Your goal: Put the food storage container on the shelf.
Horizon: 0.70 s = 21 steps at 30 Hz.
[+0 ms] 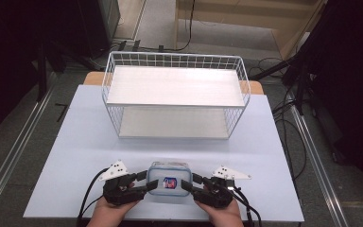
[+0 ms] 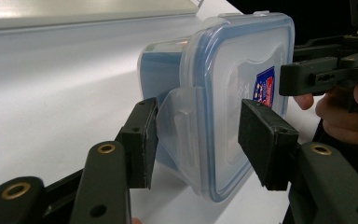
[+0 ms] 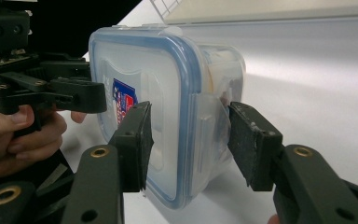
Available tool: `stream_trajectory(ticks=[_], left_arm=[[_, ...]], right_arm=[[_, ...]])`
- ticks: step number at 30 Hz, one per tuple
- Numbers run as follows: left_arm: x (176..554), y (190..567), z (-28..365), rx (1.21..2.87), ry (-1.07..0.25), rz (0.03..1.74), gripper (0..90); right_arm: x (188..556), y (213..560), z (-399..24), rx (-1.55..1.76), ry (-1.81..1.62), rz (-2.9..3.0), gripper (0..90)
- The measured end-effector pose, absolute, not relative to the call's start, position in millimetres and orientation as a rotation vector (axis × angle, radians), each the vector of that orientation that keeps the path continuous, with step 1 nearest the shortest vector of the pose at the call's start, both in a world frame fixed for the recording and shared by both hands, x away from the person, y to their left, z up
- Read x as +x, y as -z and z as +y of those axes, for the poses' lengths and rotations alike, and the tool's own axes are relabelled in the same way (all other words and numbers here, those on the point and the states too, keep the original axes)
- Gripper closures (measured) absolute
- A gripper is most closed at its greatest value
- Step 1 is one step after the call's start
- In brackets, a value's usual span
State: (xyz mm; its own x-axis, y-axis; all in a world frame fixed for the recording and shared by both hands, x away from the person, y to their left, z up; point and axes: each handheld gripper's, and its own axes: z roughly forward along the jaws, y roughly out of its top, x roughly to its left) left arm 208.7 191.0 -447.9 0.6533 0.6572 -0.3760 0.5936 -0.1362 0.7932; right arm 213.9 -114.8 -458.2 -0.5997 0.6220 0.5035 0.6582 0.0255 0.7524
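We see a clear plastic container [image 1: 170, 182] with a blue-rimmed snap lid and a small red and blue label lying on the pale tabletop [image 1: 75, 142] at its near edge, between the two hands, with a white wire rack [image 1: 175, 94] standing well behind it. The left gripper [image 1: 144, 182] comes at the container's left end and the right gripper [image 1: 188, 183] at its right end. In the left gripper view the jaws stand about half open astride the left side latch flap [image 2: 179, 123]: one pad [image 2: 142, 140] touches the flap, the other pad [image 2: 261, 135] lies over the lid, and we cannot tell whether it presses. In the right gripper view the jaws are likewise about half open around the right side latch flap [image 3: 207, 126]; one pad [image 3: 137, 140] lies against the lid face, while the other [image 3: 251, 140] stands just beside the flap with a thin gap showing. We cannot say for certain that either pair is clamped tight.
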Motion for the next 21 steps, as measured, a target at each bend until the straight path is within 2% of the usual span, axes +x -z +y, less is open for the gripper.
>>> stream_trajectory(ticks=[21], left_arm=[[210.5, 418.1, 182.7, 1.764, -0.248, 0.867, 48.7]], right_arm=[[213.6, 426.3, -118.3, -1.318, 1.901, -2.331, 50.6]])
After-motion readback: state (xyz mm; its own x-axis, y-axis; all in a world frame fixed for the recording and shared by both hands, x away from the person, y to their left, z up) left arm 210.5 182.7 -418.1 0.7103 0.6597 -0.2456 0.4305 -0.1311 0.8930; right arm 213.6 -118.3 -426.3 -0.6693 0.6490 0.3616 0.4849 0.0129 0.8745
